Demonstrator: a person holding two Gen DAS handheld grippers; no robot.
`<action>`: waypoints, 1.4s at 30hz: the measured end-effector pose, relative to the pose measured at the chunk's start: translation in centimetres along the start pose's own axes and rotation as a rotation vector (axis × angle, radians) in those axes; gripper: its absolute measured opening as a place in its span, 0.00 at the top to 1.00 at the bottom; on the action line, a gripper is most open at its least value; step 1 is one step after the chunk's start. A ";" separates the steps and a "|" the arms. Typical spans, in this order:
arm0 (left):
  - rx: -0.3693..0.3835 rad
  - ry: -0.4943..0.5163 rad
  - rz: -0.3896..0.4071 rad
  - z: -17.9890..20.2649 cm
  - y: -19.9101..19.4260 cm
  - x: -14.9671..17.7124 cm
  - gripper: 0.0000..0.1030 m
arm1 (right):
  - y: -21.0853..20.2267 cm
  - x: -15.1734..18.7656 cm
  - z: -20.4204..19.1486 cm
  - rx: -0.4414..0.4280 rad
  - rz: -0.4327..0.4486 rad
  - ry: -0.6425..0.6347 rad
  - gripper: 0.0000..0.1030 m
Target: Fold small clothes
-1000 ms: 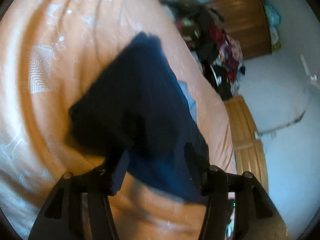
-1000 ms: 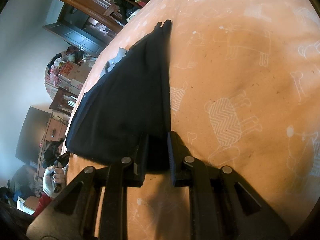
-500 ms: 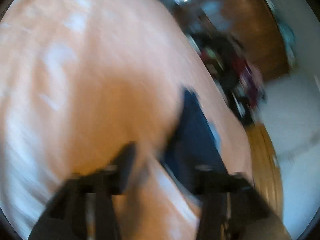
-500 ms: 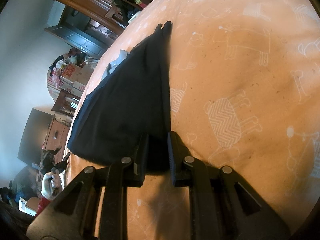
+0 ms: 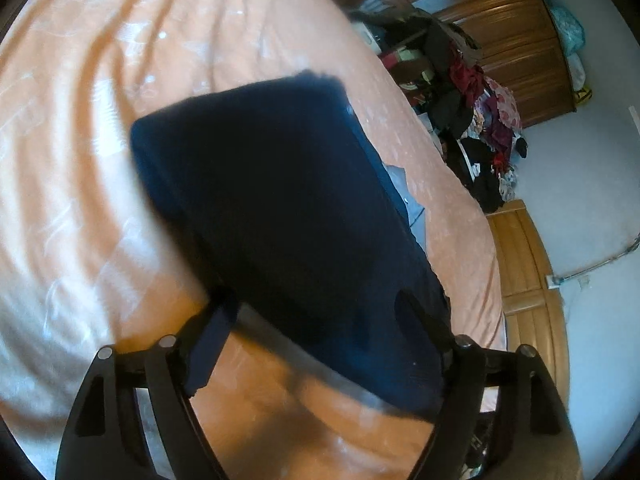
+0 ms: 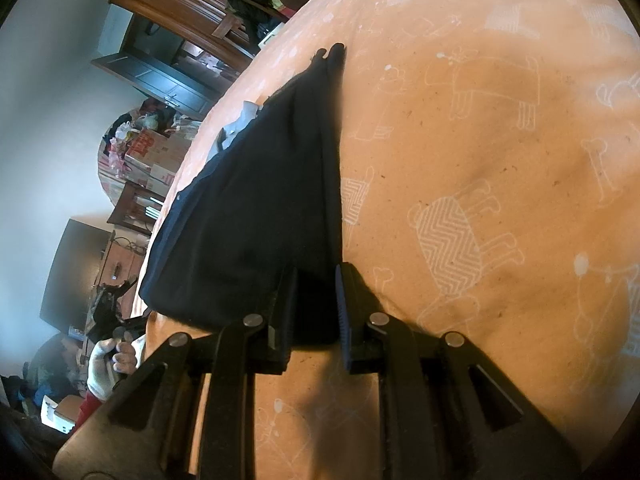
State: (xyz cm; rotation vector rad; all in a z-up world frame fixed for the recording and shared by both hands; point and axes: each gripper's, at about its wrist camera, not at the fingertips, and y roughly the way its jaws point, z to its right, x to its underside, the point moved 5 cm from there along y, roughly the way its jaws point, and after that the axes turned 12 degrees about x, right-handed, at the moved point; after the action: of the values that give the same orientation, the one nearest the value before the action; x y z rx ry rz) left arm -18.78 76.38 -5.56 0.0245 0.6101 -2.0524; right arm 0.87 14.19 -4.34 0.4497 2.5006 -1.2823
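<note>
The left gripper (image 5: 320,320) is back over the dark garment (image 5: 280,200) after swinging away across the orange sheet (image 5: 100,160) half a second ago; its jaws stand wide apart with cloth lying between and over them, gripping nothing that I can see. The right gripper (image 6: 314,304) has not moved: its jaws stay nearly together, clamped on the garment's (image 6: 260,208) near corner. The garment lies on the bed near its edge, drawn to a narrow point at the far end, flat along the right side. So one edge stays anchored while the left returns for a fresh hold, probably on the near left edge, to carry the next fold over.
</note>
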 end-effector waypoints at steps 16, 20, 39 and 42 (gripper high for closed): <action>0.011 -0.060 0.103 -2.9 1.4 -4.0 0.72 | -0.1 0.0 0.0 -0.003 0.003 -0.001 0.83; 0.035 -0.062 0.081 -2.9 2.0 -5.4 0.81 | -0.1 0.0 0.0 0.004 0.004 -0.003 0.83; 0.073 0.026 0.124 -1.9 2.2 -6.1 0.66 | -3.5 -0.6 -13.5 0.184 0.146 -0.244 0.37; 0.093 0.070 0.162 -1.0 1.5 -6.6 0.95 | -0.5 -2.2 -17.8 0.137 0.095 -0.299 0.35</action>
State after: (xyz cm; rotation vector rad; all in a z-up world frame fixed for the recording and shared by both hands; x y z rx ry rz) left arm -14.28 81.46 -5.35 0.1948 0.5378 -1.9267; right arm 0.60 28.23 6.91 0.3719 2.1310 -1.3761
